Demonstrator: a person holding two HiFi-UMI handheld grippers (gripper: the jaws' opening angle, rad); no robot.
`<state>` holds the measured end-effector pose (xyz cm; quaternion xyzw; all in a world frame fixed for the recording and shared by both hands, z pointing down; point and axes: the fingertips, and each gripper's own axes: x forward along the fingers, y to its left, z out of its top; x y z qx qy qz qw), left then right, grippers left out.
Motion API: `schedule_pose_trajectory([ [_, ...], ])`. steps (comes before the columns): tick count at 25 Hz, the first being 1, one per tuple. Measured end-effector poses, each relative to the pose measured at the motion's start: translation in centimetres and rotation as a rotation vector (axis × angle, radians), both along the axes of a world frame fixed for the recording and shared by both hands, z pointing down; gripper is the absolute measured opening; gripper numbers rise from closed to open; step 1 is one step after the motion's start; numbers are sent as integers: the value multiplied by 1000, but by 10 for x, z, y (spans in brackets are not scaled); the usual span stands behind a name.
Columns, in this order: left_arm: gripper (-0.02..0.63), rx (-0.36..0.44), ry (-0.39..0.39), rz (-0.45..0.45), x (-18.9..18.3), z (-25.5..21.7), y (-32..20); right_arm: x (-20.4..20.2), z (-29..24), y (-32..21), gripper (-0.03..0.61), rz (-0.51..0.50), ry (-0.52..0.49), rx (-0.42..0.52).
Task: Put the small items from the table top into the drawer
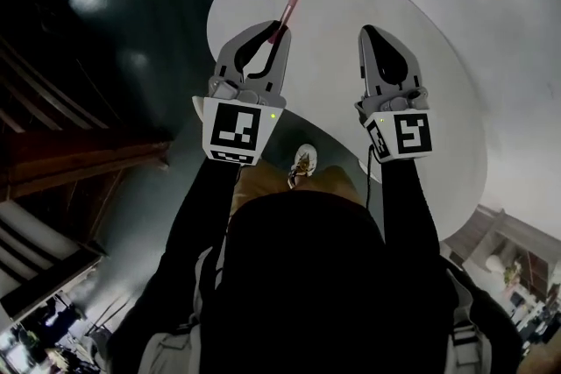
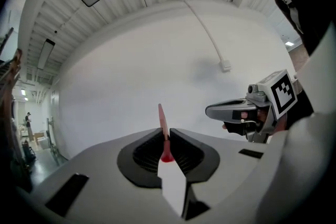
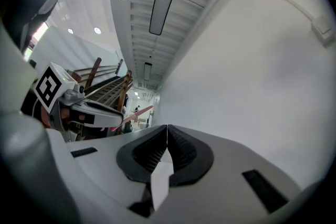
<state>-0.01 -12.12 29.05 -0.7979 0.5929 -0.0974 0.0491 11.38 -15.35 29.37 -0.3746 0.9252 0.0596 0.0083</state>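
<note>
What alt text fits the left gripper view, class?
The left hand-held gripper is shut on a thin red stick that juts out toward a white wall. The right hand-held gripper, jaws together, shows at the right.

A round white tabletop [image 1: 333, 57] lies below you, smooth and plain. Its near edge curves just in front of your body. Its left edge curves away above a dark, glossy floor [image 1: 131, 57]. Past the far edge is a paler grey-white surface, either wall or floor. One shoe [image 1: 303, 160] stands on the floor below the near edge.
</note>
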Motion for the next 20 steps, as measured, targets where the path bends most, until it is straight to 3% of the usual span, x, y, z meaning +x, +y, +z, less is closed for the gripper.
schedule_pose_trajectory([
  [6, 48, -23, -4, -185, -73, 5, 32, -86, 5, 11, 27, -201, -6, -15],
  [11, 48, -34, -9, -272, -120, 10, 55, -145, 7, 31, 27, -317, -21, -22],
  [20, 48, -94, 0, -327, -152, 39, 72, -179, 19, 36, 27, -359, 2, -50],
])
